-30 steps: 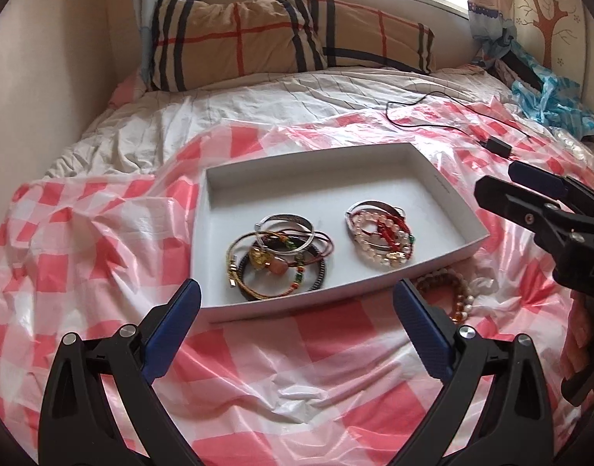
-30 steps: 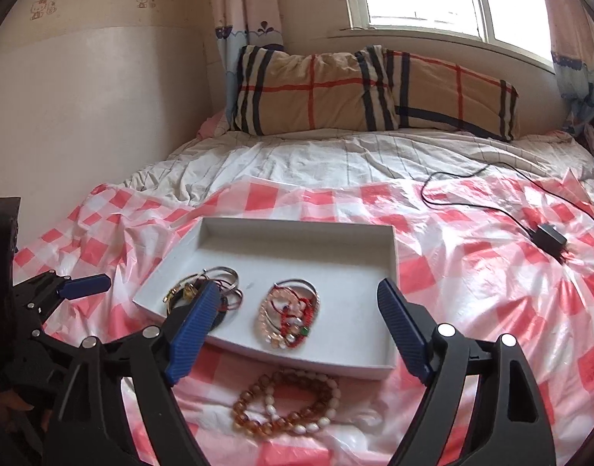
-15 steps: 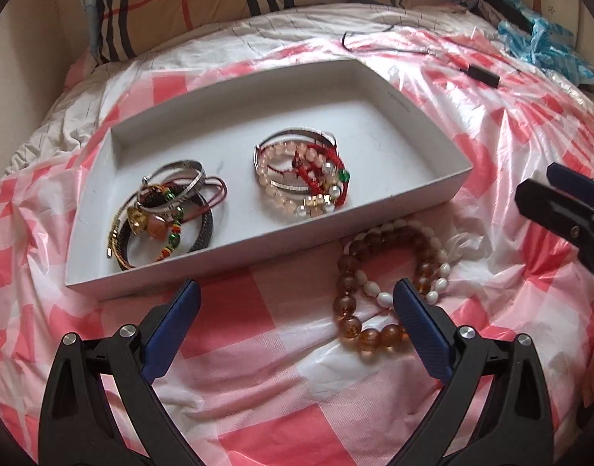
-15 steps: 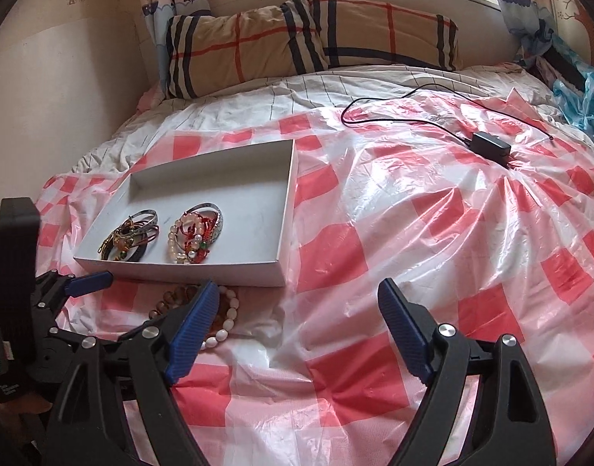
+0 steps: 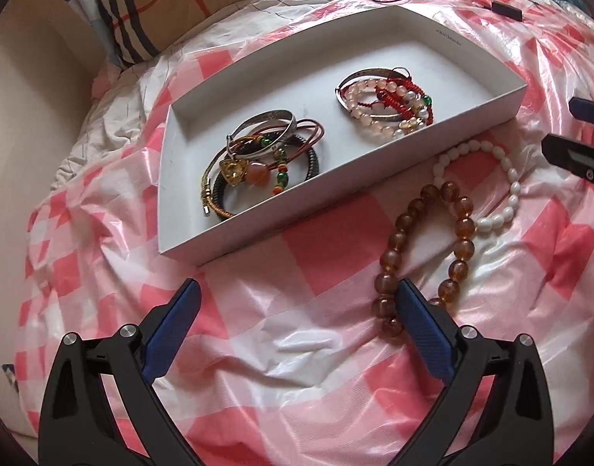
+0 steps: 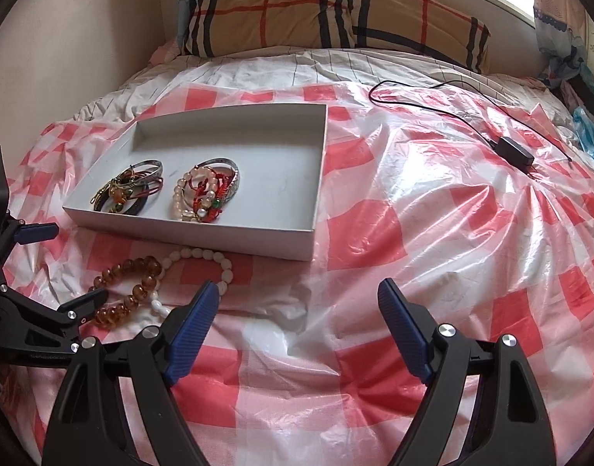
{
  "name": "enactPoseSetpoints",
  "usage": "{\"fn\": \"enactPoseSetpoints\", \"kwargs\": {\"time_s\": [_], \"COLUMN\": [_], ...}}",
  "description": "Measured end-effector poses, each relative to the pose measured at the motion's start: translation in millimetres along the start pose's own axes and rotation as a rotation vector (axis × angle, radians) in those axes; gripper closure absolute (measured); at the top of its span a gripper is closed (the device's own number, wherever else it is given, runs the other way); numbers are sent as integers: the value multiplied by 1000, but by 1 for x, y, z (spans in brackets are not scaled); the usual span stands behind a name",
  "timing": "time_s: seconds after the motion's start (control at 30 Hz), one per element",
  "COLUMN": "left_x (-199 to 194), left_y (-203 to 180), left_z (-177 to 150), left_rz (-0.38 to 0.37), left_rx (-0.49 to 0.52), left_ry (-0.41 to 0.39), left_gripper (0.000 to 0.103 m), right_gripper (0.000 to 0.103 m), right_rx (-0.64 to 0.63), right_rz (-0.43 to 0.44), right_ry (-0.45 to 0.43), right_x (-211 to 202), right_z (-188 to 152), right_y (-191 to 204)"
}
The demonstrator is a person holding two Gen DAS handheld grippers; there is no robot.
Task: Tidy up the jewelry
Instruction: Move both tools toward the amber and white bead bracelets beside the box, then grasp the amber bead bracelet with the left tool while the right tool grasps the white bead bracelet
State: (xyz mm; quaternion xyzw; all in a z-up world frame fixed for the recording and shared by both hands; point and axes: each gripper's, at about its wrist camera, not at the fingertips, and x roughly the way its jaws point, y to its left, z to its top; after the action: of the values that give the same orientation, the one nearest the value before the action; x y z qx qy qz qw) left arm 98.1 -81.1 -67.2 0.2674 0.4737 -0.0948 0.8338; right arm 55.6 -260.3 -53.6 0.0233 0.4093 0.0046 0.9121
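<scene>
On the bed, left wrist view: left gripper [image 5: 295, 303] has its fingers spread wide, gripping nothing. White tray [image 5: 374, 178] lies on the red-checked plastic sheet [image 5: 297, 349] and holds two piles of bracelets [image 5: 258, 163]. Amber bead bracelet [image 5: 425, 248] and white bead bracelet [image 5: 491, 186] lie overlapping just outside the tray's near wall, the amber one touching the right finger.

Right wrist view: right gripper [image 6: 299, 297] fingers stand wide apart, empty, over bare sheet. Both loose bracelets lie to their left, near the tray.
</scene>
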Motion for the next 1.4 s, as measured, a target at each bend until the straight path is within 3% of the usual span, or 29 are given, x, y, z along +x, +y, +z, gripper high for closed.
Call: {"fn": "enactPoseSetpoints", "kwargs": {"time_s": [0.2, 0.33, 0.4, 0.47, 0.57, 0.67, 0.7, 0.73, 0.83, 0.9, 0.93, 0.97, 1.07, 1.13, 1.17, 1.23, 1.33, 1.4], "left_x": [-2, -9, -16, -20, -14, -5, -2, 0, -6, -11, -14, -15, -16, -9, -2, 7, -3, -6], "left_y": [10, 10, 9, 7, -5, -9, -8, -7, -3, -1, 2, 4, 12, 11, 8, 0, -3, -1], "left_z": [-7, -6, -3, 0, -1, -3, -3, -5, -11, -13, -12, -11, -7, -6, -6, -5, -6, -9], "left_rz": [-30, -37, -67, -126, -158, -198, -230, -283, -339, -347, -337, -331, -314, -295, -279, -291, -307, -321], "left_rx": [-6, -17, -31, -53, -32, -16, -17, -19, -28, -32, -44, -55, -114, -127, -118, -82, -44, -47], "left_ry": [10, -33, -70, -101, -100, -78, -56, -26, -26, -55, -77, -89, -122, -111, -86, -52, -71, -68], "left_gripper": [7, 7, 7, 7, 7, 11, 18, 36, 45, 45, 44, 41, 22, 22, 31, 53, 82, 84], "right_gripper": [22, 54, 59, 78, 89, 90, 90, 90, 90, 85, 72, 66, 66, 70, 82, 94, 95, 95], "right_rx": [-4, -32, -38, -52, -109, -136, -141, -141, -78, -73, -73, -74, -98, -103, -102, -107, -135, -155], "right_rz": [81, 61, 60, 80, 108, 161, 176, 191, 223, 196, 178, 166, 135, 138, 159, 188, 199, 186], "right_ry": [31, 104, 125, 136, 173, 215, 221, 226, 208, 193, 181, 170, 169, 174, 179, 191, 184, 168], "right_x": [16, 39, 46, 45, 41, 27, 21, 16, 11, 13, 13, 13, 19, 22, 22, 22, 15, 10], "right_z": [10, 11, 9, 7, 1, -10, -15, -18, -21, -20, -19, -18, -17, -15, -16, -16, -18, -20], "right_y": [25, 39, 39, 41, 48, 49, 48, 46, 37, 38, 39, 40, 46, 45, 45, 47, 54, 59]}}
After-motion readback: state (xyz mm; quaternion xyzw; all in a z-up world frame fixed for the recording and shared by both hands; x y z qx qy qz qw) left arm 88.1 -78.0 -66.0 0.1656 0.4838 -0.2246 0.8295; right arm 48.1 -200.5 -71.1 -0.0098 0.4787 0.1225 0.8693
